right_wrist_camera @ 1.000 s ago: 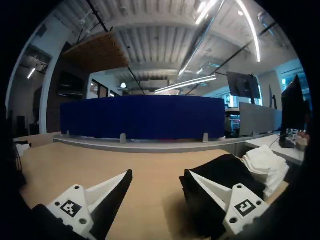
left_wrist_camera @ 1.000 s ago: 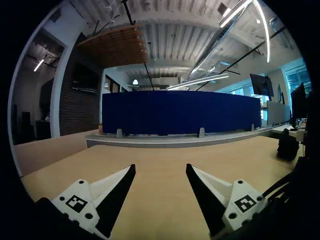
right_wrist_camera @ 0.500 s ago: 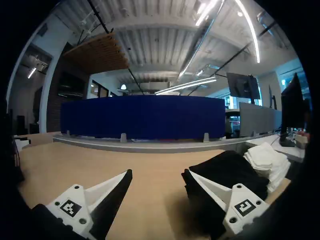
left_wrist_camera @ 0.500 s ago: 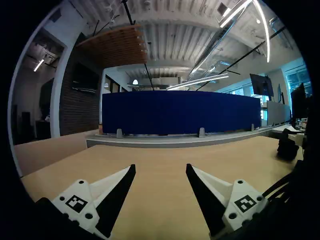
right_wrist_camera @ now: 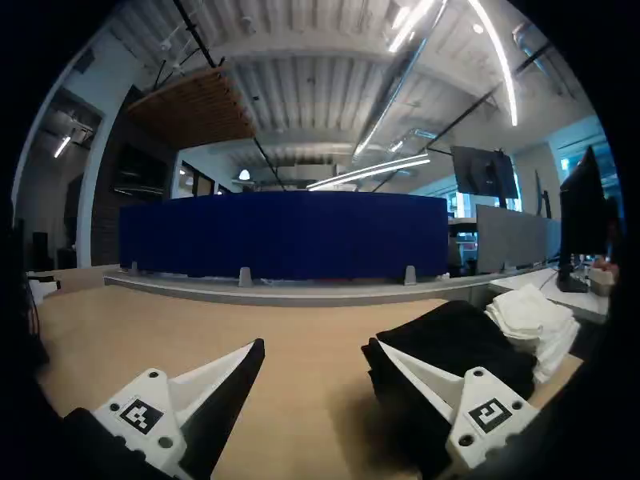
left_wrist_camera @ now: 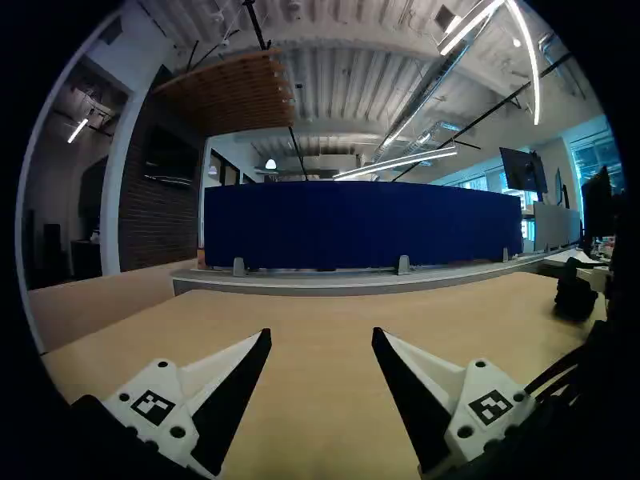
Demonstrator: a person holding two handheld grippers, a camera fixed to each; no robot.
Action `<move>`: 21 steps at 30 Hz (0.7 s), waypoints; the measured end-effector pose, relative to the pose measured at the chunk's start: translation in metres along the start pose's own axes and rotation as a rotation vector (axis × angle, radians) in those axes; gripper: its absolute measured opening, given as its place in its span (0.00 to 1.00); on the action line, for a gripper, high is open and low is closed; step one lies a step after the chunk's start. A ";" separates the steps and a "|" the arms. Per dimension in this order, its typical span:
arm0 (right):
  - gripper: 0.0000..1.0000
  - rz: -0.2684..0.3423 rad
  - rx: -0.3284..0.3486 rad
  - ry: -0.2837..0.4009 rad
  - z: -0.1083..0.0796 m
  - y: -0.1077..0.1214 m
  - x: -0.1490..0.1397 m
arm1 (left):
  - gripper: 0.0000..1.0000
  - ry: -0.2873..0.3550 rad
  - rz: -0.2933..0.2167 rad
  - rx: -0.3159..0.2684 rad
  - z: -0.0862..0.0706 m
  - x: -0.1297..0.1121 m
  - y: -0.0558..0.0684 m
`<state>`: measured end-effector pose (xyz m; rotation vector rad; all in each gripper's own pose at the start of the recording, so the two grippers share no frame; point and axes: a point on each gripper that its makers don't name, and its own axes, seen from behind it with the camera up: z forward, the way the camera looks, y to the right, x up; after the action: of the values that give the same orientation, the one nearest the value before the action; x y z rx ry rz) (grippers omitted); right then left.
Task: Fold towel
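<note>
Black towel stack [right_wrist_camera: 468,342] sits on the wood table [right_wrist_camera: 160,320] just past one finger of the right gripper [right_wrist_camera: 316,346], white towels [right_wrist_camera: 532,320] beside it; right and left gripper [left_wrist_camera: 321,332] both gape empty, so pinch only the top towel's near edge.

Black towels [right_wrist_camera: 458,342] folded, stacked; white towels [right_wrist_camera: 530,317] beside

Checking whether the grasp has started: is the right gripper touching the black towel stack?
Cannot tell. In the right gripper view, one finger of the open right gripper overlaps the black towel stack, hiding any contact or gap.
</note>
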<state>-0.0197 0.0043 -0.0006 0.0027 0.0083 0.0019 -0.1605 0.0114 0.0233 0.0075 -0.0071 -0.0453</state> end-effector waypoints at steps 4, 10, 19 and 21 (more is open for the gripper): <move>1.00 0.001 -0.001 0.000 0.000 0.000 0.000 | 0.93 0.000 0.000 0.000 0.000 0.000 0.000; 1.00 0.001 -0.001 -0.001 0.000 0.000 -0.001 | 0.93 0.000 0.000 0.000 -0.001 0.000 0.000; 1.00 0.001 -0.001 -0.001 0.001 0.001 -0.001 | 0.93 0.000 0.001 0.001 -0.001 0.000 0.000; 1.00 0.001 -0.001 -0.001 0.001 0.001 -0.001 | 0.93 0.000 0.001 0.001 -0.001 0.000 0.001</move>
<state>-0.0205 0.0048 0.0008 0.0013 0.0070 0.0032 -0.1606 0.0120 0.0221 0.0085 -0.0073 -0.0440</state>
